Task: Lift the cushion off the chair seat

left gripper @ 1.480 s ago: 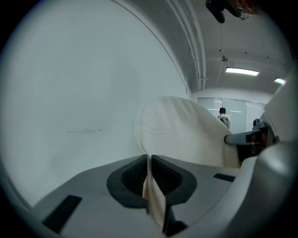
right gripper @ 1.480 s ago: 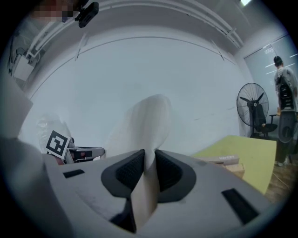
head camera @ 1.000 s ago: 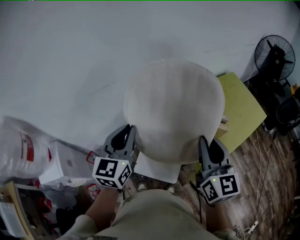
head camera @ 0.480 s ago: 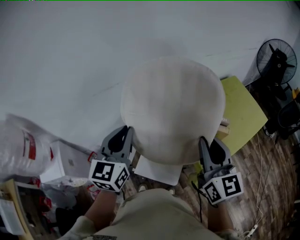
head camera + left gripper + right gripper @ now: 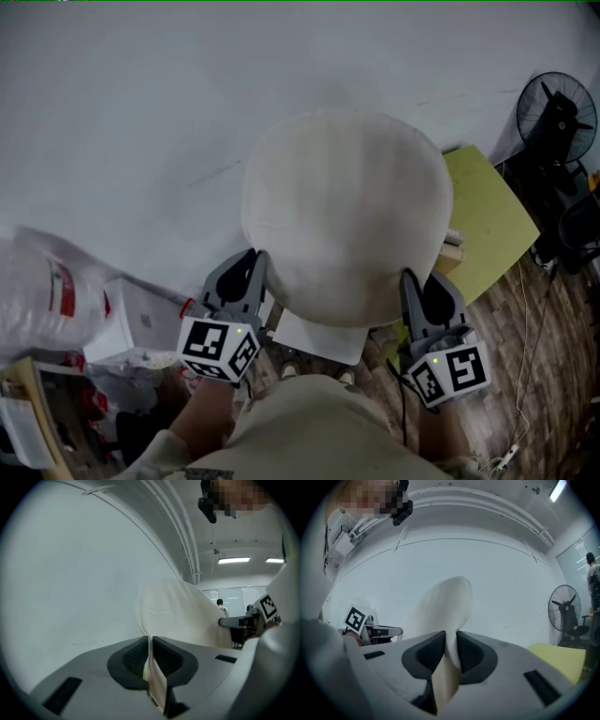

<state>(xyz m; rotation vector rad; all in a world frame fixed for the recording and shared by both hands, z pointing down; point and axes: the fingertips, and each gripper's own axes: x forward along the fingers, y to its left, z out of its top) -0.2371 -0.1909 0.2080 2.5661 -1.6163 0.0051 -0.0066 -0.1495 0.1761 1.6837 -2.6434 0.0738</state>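
A black fan [image 5: 558, 117] stands on the wood-plank floor [image 5: 525, 370] at right. At left, a white plastic bag [image 5: 42, 295] lies beside a white box [image 5: 141, 323], below the white wall [image 5: 122, 103].

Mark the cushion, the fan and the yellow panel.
cushion [image 5: 347, 216], head view, middle of its pale face.
fan [image 5: 558, 117], head view, middle of its round guard.
yellow panel [image 5: 489, 234], head view, middle of its flat top.

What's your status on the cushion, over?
Left gripper shut on cushion edge, right gripper shut on opposite edge. Cushion held up in the air between them. Nothing in the way; fan well off to the right.
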